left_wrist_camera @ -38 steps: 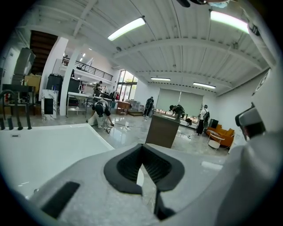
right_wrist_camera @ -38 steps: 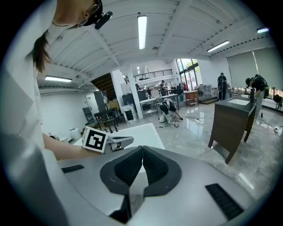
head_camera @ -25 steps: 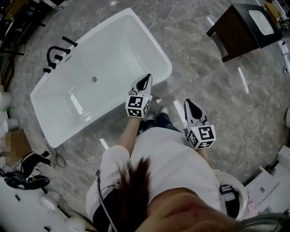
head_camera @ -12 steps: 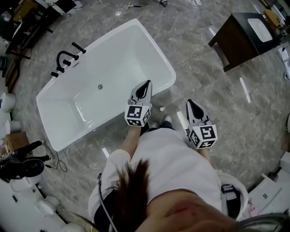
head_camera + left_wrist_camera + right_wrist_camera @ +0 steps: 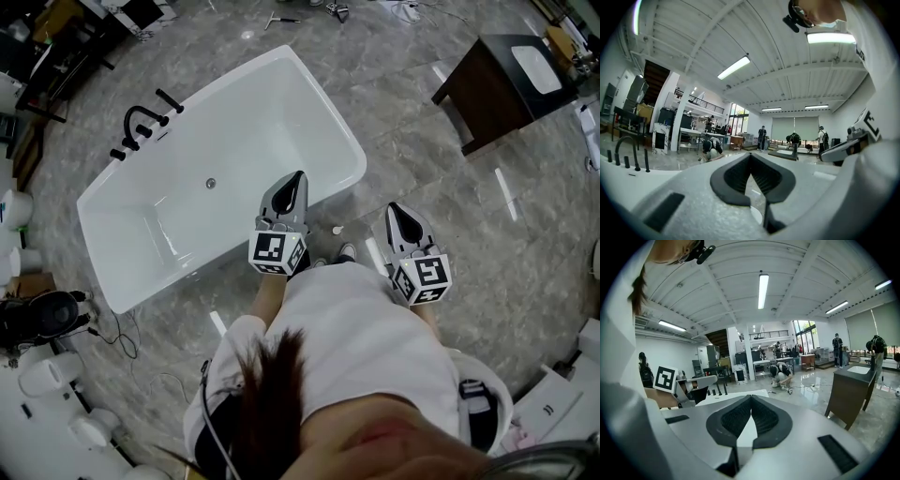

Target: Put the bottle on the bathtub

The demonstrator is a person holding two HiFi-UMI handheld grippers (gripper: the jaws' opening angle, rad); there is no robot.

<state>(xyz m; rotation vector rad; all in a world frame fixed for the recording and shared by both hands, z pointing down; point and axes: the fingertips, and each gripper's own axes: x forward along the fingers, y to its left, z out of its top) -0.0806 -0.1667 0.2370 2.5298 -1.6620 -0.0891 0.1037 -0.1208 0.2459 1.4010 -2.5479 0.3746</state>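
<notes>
A white freestanding bathtub [image 5: 349, 131] stands on the grey marble floor, with a black faucet [image 5: 141, 122] at its far rim. My left gripper [image 5: 298, 176] hangs over the tub's near rim, shut, with nothing between its jaws [image 5: 750, 153]. My right gripper [image 5: 392, 207] is over the floor to the right of the tub, also shut and empty [image 5: 750, 397]. A small white object [image 5: 337, 230] lies on the floor between the grippers, by the person's shoes; it is too small to tell whether it is the bottle. The tub's rim [image 5: 740, 394] shows in the right gripper view.
A dark wooden vanity [image 5: 487, 75] with a white basin stands at the upper right. Black gear and cables [image 5: 47, 314] lie on the floor at the left. White fixtures [image 5: 562, 384] sit at the lower right. Several people work in the hall behind [image 5: 780, 371].
My left gripper has risen toward the camera and looks larger, its tip now over the tub's near rim. The right gripper has risen a little. Both stay shut.
</notes>
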